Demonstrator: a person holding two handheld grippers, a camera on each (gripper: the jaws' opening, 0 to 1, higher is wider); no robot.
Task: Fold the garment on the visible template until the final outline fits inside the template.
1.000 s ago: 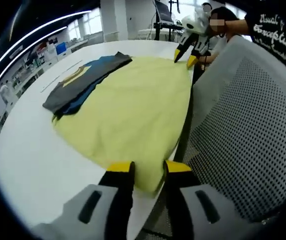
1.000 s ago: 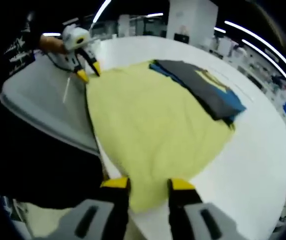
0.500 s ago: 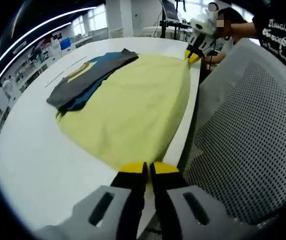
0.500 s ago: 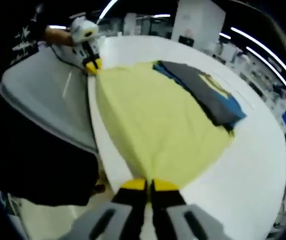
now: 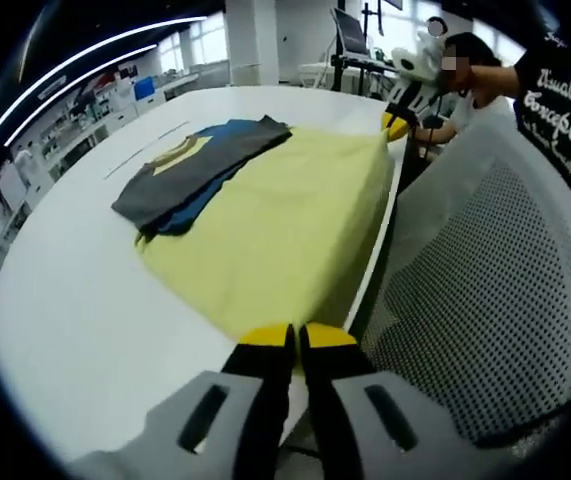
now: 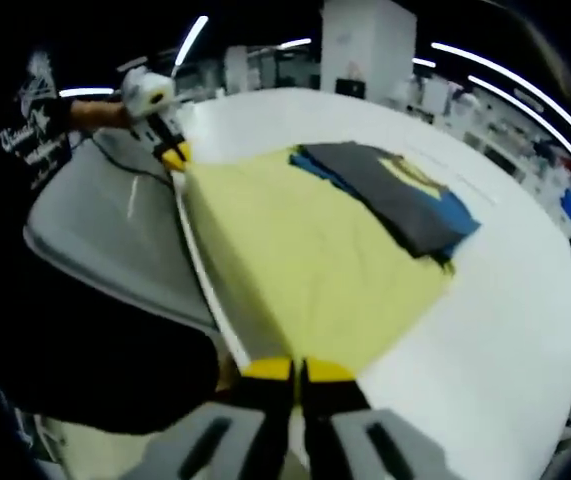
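Note:
A pale yellow garment (image 5: 285,220) lies spread on the white table (image 5: 75,300). My left gripper (image 5: 285,336) is shut on its near corner at the table's edge. At the far corner of the same edge, my right gripper (image 5: 397,122) is shut on the cloth. In the right gripper view, the right gripper (image 6: 290,370) pinches its corner of the yellow garment (image 6: 305,260), and the left gripper (image 6: 173,155) holds the far one. The edge between the two corners runs taut and slightly raised.
A folded stack of grey, blue and yellow clothes (image 5: 195,165) (image 6: 395,195) lies partly on the yellow garment's far side. A grey mesh chair (image 5: 485,280) (image 6: 115,240) stands against the table edge by the held hem. A person's arm (image 5: 485,75) holds the right gripper.
Both grippers were open over the hem corners one second ago and have shut on them. The held edge has since risen and pulled taut.

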